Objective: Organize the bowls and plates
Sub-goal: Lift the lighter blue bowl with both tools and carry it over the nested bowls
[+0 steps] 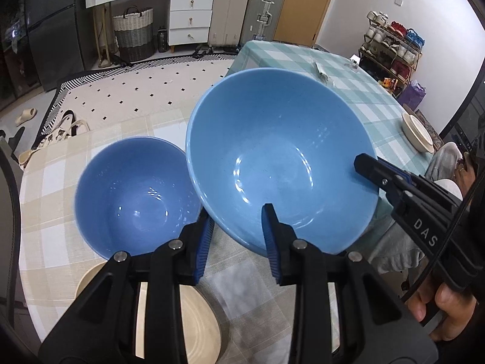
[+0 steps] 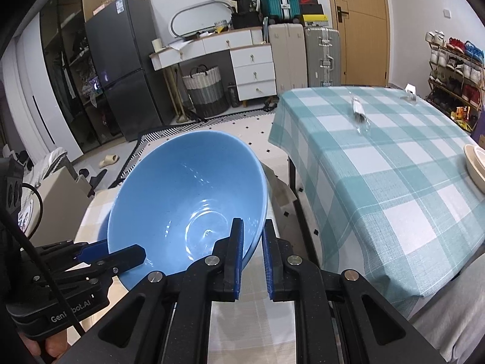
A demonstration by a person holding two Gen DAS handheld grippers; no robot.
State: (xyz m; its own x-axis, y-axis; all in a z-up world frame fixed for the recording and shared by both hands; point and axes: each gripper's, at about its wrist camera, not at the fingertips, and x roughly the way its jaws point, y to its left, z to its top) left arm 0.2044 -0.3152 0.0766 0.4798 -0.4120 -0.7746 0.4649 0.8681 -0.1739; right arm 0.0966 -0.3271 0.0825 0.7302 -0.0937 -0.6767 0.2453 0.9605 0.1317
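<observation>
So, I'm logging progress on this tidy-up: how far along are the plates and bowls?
Done: nothing looks stacked yet. In hand: the large light-blue ceramic bowl is raised and tilted, its rim gripped by both the left gripper and the right gripper. Left: the smaller blue bowl and cream ridged plate sit apart on the beige checked cloth; a cream dish waits on the teal table.

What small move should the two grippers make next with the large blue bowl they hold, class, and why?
Probably carry the large blue bowl toward the green checked table. Both the left gripper and the right gripper pinch its rim, and it is tilted, clear of the smaller blue bowl beside it. A cream dish already sits on that table, which suggests a drop-off spot.
</observation>
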